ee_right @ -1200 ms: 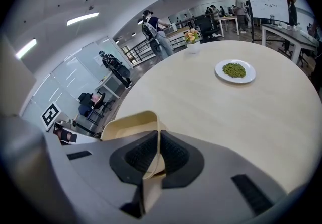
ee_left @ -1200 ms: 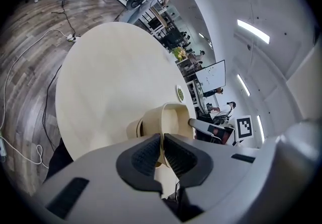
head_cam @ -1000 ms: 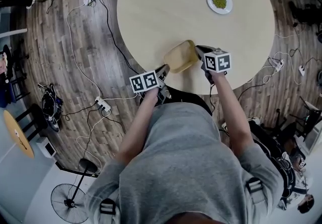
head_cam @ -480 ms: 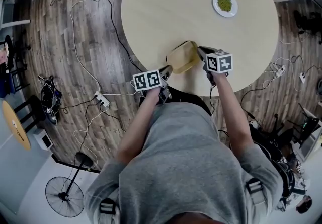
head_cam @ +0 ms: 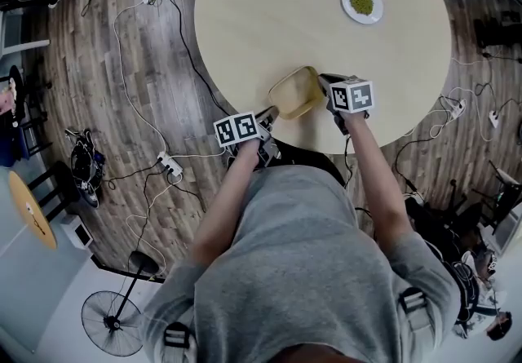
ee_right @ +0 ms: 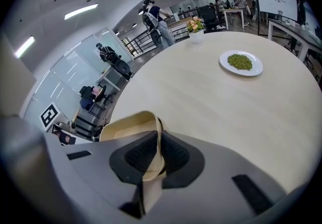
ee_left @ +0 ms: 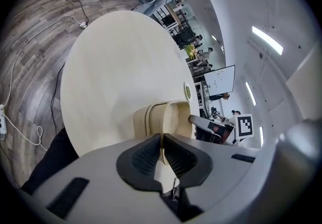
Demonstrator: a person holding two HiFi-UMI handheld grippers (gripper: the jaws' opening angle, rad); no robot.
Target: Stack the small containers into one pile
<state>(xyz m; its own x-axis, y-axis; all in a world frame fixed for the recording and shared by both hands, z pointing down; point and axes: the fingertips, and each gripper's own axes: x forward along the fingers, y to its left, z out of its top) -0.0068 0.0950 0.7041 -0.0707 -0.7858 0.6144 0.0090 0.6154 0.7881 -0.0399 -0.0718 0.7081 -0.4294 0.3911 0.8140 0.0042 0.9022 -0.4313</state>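
Observation:
A tan pile of nested small containers (head_cam: 295, 92) sits tilted at the near edge of the round table (head_cam: 269, 11). My left gripper (head_cam: 266, 115) is shut on the pile's near-left rim. In the left gripper view the thin container wall (ee_left: 168, 117) runs between the black pads (ee_left: 147, 153). My right gripper (head_cam: 327, 84) is shut on the opposite rim. In the right gripper view the tan rim (ee_right: 132, 126) is pinched between that gripper's pads (ee_right: 173, 155). Each gripper's marker cube shows in the other's view.
A white plate of green bits (head_cam: 361, 2) lies at the table's far right, also seen as a plate (ee_right: 240, 62) in the right gripper view. Cables and a power strip (head_cam: 169, 166) lie on the wood floor left of the table. A fan (head_cam: 114, 322) stands lower left.
Both grippers keep their hold on the containers in the same spot. Only the head view has shifted slightly.

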